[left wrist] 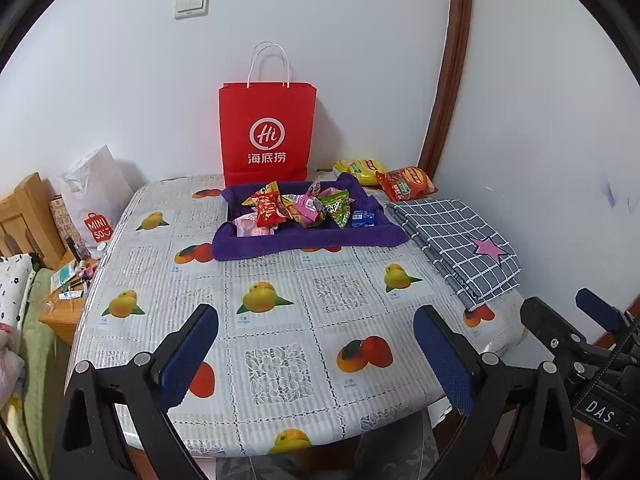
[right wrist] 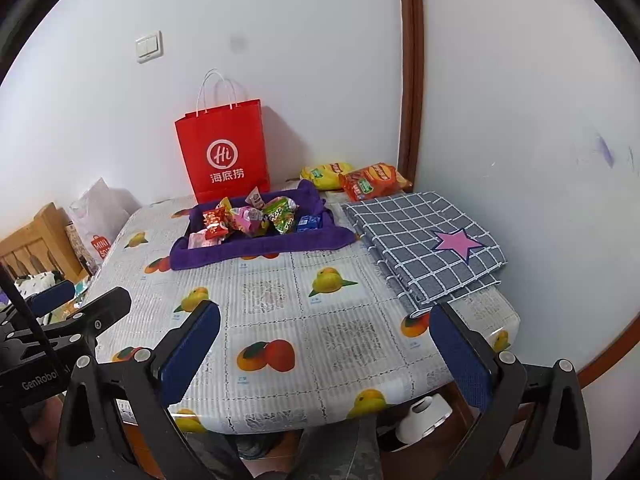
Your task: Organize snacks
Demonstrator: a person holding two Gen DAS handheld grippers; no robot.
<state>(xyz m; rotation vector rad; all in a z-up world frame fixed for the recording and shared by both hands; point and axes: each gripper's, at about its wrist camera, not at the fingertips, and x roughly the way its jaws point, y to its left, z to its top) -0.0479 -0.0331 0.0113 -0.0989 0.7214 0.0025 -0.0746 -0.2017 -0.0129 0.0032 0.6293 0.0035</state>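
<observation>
The pile of small bright snack packets (left wrist: 304, 208) sits in a purple cloth tray (left wrist: 304, 242) on the worktop (left wrist: 280, 320), at 12 o'clock, well apart from both grippers. The left hand-held gripper (left wrist: 316, 354) and the right hand-held gripper (right wrist: 326, 354) are both spread wide and hold nothing.

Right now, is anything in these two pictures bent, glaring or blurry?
Left wrist view: fisheye bows the door frame and darkens the corners; light is soft, the red bag casts a faint shadow on the wall. Right wrist view: same bowing; a gloss patch shows on the tablecloth at its right edge; snack print is too soft to read.
</observation>
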